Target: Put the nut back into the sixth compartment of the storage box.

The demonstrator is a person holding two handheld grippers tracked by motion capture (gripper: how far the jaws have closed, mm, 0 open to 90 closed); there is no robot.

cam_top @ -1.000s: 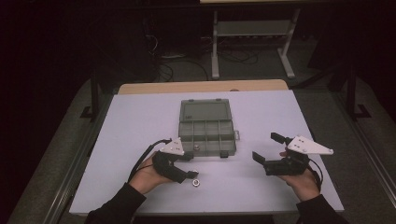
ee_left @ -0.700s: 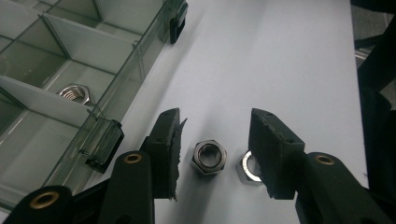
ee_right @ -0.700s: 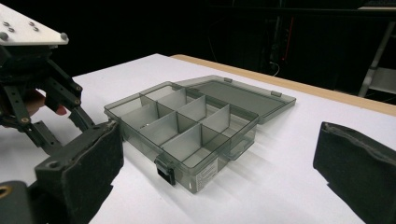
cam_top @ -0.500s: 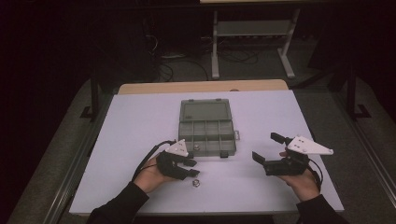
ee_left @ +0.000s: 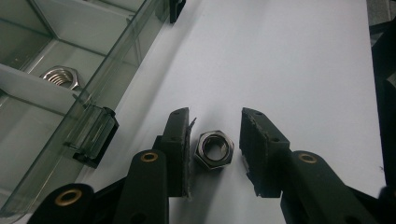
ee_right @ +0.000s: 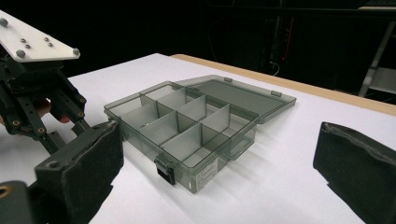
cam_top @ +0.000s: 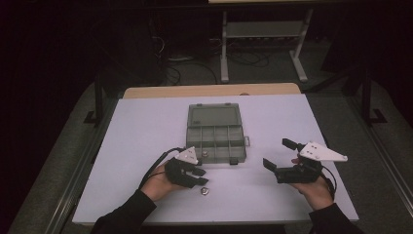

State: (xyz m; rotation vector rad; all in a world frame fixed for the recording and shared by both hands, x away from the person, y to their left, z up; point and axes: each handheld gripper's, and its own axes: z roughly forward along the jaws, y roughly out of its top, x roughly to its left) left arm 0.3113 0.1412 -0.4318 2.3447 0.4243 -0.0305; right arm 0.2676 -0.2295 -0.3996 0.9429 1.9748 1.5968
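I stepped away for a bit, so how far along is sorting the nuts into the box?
Done: one steel hex nut lies in a compartment of the open grey plastic organiser box. In hand: the left gripper has just been closing around a second steel hex nut on the white table. Left: lifting and dropping it in.

No readable text in any view.
One white label on the front wall of the organizer box (ee_right: pixel 187 135), low at the corner just right of its black front latch (ee_right: pixel 166 171); the print on the label (ee_right: pixel 205 176) is too small and blurred to make out. No legible brand, number or sign anywhere else around the box.
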